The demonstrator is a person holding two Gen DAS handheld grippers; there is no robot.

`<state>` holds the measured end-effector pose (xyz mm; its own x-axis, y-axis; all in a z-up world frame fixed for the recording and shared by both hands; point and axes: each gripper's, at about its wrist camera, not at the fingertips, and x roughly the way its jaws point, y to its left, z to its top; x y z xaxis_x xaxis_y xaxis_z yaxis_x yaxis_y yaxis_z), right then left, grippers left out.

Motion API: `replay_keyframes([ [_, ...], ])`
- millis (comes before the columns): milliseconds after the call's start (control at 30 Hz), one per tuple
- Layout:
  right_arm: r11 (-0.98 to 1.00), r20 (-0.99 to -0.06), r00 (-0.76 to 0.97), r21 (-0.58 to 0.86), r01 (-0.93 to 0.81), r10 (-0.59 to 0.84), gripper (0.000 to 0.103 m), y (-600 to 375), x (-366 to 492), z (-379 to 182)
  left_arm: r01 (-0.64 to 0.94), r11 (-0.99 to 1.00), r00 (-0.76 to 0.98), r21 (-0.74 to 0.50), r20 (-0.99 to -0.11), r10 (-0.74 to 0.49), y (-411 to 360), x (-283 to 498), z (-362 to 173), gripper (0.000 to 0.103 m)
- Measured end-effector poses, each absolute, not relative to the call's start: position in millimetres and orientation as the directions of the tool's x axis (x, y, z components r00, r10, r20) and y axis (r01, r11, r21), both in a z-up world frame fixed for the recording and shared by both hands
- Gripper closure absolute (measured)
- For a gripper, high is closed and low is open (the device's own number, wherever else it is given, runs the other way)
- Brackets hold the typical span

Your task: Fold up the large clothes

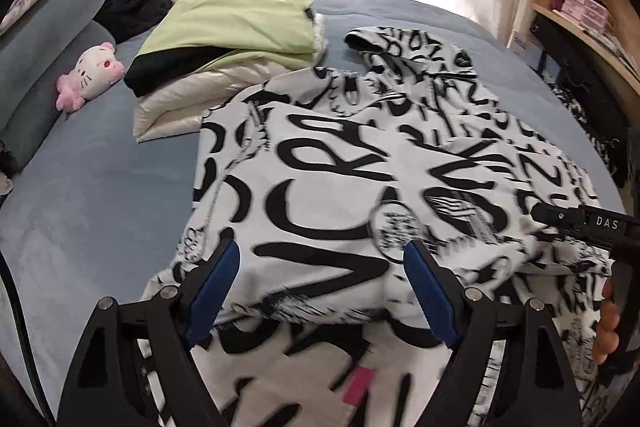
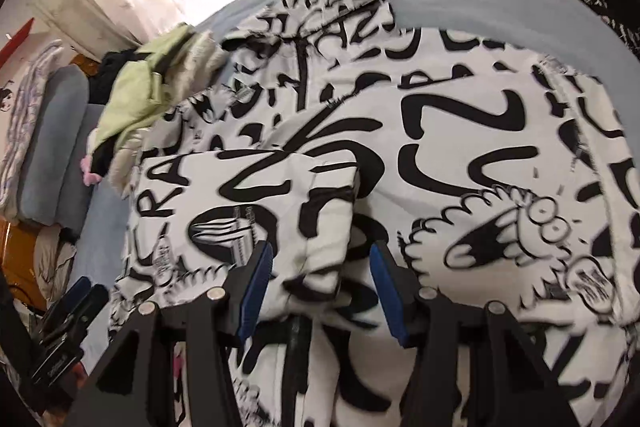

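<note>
Both grippers, left gripper (image 1: pixel 322 291) and right gripper (image 2: pixel 320 285), gape over the printed jacket's (image 1: pixel 360 163) near hem at the bed's (image 1: pixel 100 195) near edge; next, pinch and fold.

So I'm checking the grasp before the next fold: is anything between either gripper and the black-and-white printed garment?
Nothing visible. The left gripper and right gripper both stand open directly over the black-and-white graffiti-print garment, its fabric bulging between their blue pads. The folded pale-green jacket lies beyond it on the blue bedspread.
</note>
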<state>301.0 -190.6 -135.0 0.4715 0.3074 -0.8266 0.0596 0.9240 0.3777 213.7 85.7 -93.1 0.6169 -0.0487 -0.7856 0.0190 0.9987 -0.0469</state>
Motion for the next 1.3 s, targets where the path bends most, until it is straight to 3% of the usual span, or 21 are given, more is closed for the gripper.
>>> replay_keyframes([
  [167,0.908,-0.849,0.393,0.413,0.074,0.354,0.053,-185,326,-170,-0.051,0.998,0.581,-0.045,-0.814,-0.007,114,241,-113,0.020],
  [200,0.903,-0.844,0.394,0.423,0.073,0.363,0.062,-184,327,-172,-0.067,0.996,0.573,-0.053,-0.820,-0.005,122,248,-118,0.020],
  [233,0.899,-0.834,0.407,0.433,0.064,0.372,0.078,-182,327,-174,-0.076,0.996,0.569,-0.055,-0.822,-0.002,127,252,-119,0.020],
  [267,0.897,-0.824,0.414,0.441,0.039,0.387,0.078,-178,327,-173,-0.093,0.994,0.567,-0.054,-0.824,0.008,132,258,-122,0.022],
  [333,0.922,-0.821,0.453,0.386,-0.005,0.347,0.089,-169,326,-162,-0.105,0.993,0.573,-0.054,-0.820,0.016,138,264,-123,0.027],
  [400,0.929,-0.777,0.527,0.365,-0.070,0.345,0.090,-167,321,-137,-0.118,0.992,0.592,-0.055,-0.806,0.026,141,271,-121,0.028],
  [567,0.945,-0.677,0.674,0.310,-0.103,0.296,0.090,-178,318,-90,-0.144,0.987,0.612,-0.064,-0.790,0.038,139,291,-128,0.029],
  [700,0.956,-0.737,0.625,0.287,-0.055,0.257,0.088,-183,343,-111,-0.161,0.987,0.569,0.018,-0.816,0.107,130,312,-158,0.030],
  [833,0.970,-0.857,0.475,0.241,0.023,0.201,0.068,-189,356,-160,-0.160,0.984,0.536,0.080,-0.830,0.154,130,322,-188,0.030],
  [967,0.958,-0.831,0.519,0.277,0.077,0.199,0.066,-206,339,-146,-0.166,0.979,0.547,0.115,-0.815,0.189,130,314,-175,0.033],
  [1133,0.967,-0.770,0.615,0.251,0.047,0.170,0.065,-205,314,-108,-0.127,0.992,0.640,0.019,-0.763,0.097,117,285,-126,0.033],
  [1300,0.955,-0.737,0.618,0.286,-0.081,0.273,0.065,-164,307,-99,-0.033,0.993,0.645,-0.109,-0.761,-0.062,84,269,-114,0.033],
])
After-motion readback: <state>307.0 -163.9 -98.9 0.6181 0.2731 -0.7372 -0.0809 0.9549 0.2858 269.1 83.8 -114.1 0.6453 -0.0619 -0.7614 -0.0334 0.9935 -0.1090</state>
